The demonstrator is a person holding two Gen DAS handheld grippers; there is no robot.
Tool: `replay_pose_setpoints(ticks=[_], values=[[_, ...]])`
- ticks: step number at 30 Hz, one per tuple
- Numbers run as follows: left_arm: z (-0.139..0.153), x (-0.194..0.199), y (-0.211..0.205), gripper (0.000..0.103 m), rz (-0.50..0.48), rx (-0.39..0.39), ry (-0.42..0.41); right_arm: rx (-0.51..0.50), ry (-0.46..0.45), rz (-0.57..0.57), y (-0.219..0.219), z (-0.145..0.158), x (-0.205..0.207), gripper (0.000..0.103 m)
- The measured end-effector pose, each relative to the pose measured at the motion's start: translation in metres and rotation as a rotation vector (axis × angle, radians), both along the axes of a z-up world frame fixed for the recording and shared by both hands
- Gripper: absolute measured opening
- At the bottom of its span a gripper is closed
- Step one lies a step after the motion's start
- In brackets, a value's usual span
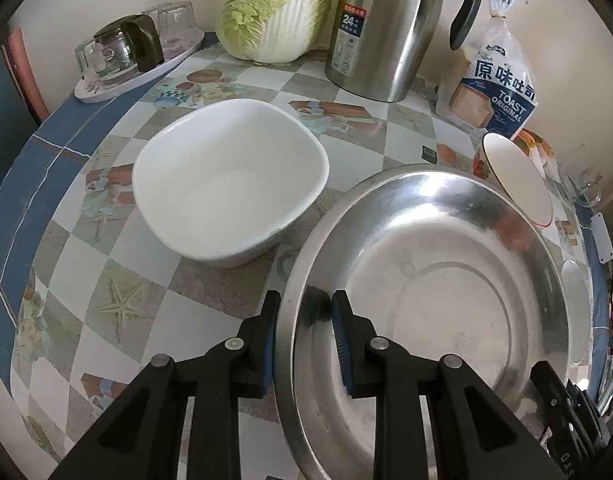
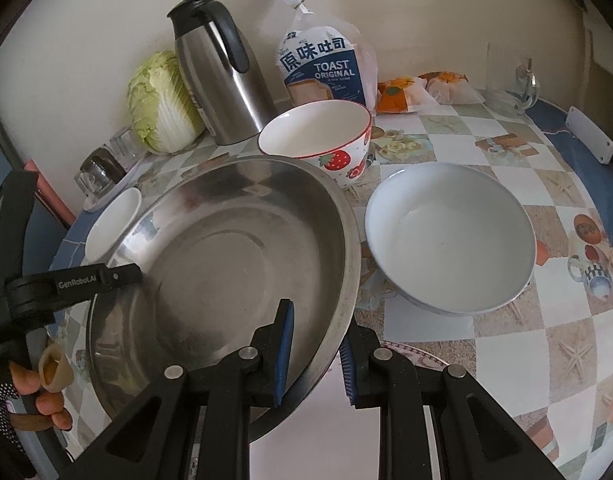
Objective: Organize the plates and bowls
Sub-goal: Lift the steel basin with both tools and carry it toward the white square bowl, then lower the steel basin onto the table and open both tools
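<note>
On the checkered table [image 1: 118,248], I have the big steel basin [image 1: 446,280] caught by its rim from both sides. My left gripper [image 1: 304,308] straddles the near-left rim, one finger outside and one inside, jaws narrowed onto the metal. My right gripper [image 2: 318,328] does the same on the opposite edge, pinching the rim between its blue pads. Judging by the tilt in the right wrist view, the basin looks partly lifted, though I cannot tell whether its far edge touches the table.

Around it sit the other dishes: a square white bowl [image 1: 230,184] to the left, a strawberry bowl [image 2: 318,140] just behind, and a round white bowl [image 2: 450,236] to the right.

I take this as the carrying step: the basin is gripped and not yet placed. Next I need to keep both hands level and moving together, clear the strawberry bowl, and set the basin where the smaller bowls can nest inside.
</note>
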State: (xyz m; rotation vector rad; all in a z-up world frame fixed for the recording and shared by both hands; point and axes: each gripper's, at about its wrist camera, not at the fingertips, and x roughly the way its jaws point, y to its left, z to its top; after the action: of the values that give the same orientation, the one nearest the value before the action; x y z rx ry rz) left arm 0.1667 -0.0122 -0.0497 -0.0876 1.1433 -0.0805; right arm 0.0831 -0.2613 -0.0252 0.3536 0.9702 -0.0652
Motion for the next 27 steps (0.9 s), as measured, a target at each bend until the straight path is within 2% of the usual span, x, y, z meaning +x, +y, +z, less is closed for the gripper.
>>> replay_pose_setpoints(ticks=[27], values=[[-0.0053, 0.0059, -0.0056, 0.025, -0.023, -0.004, -0.03, -0.064, 0.026, -0.017, 0.0076, -0.0052, 0.0037, 0.025]])
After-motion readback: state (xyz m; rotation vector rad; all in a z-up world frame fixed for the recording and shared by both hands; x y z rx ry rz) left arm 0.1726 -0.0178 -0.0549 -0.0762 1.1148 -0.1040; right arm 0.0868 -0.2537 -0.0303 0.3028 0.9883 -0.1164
